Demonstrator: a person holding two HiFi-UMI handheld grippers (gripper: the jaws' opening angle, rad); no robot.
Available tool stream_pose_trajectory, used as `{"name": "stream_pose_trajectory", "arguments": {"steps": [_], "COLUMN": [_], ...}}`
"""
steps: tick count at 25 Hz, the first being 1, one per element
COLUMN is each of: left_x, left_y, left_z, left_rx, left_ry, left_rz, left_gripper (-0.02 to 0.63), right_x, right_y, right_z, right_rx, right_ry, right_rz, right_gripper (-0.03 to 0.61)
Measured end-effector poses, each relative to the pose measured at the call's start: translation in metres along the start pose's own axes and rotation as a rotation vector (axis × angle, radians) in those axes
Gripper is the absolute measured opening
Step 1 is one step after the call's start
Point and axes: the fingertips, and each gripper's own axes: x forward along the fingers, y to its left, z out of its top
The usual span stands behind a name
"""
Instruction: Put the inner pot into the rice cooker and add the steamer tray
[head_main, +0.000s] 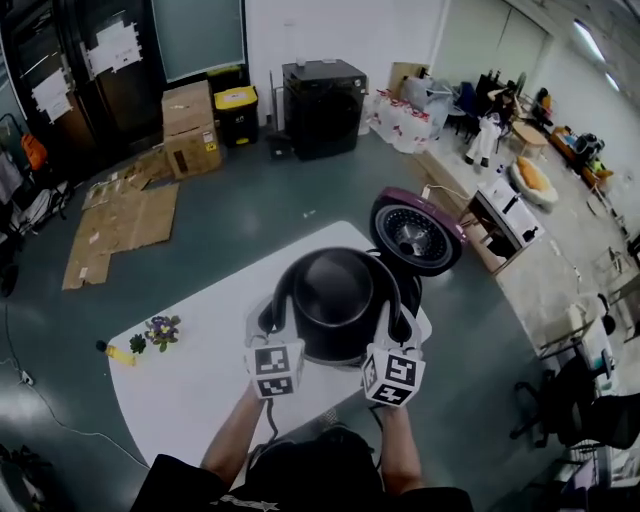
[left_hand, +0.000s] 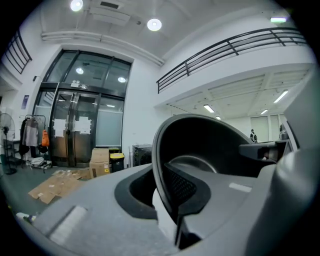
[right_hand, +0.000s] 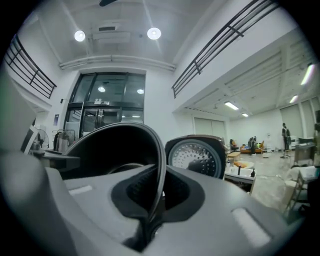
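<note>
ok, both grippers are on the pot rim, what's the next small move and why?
Probably centre the inner pot over the rice cooker and lower it: left gripper and right gripper each pinch its rim, and the lid stands open behind it.

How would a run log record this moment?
left gripper: shut on round black inner pot | right gripper: shut on inner pot | purple rice cooker lid: open

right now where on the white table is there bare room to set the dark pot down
Bare white tabletop lies between the small flower bunch and the dark round inner pot. The right end is crowded: the rice cooker with its raised purple lid stands there, just beyond the pot.
</note>
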Motion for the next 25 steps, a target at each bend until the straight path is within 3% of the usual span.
{"name": "stream_pose_trajectory", "arguments": {"steps": [11, 25], "left_x": [0.079, 0.142], "left_y": [-0.066, -0.099], "left_z": [-0.011, -0.071], "left_rx": [0.049, 0.137], "left_ry": [0.076, 0.333], "left_rz": [-0.164, -0.284], "left_gripper": [0.034, 0.034], "right_x": [0.018, 0.042], "right_y": [-0.076, -0.112], "right_z": [-0.023, -0.097], "right_rx": [0.067, 0.200], "right_ry": [0.061, 0.303], "right_rz": [-0.176, -0.299], "right_gripper": [0.014, 0.014]}}
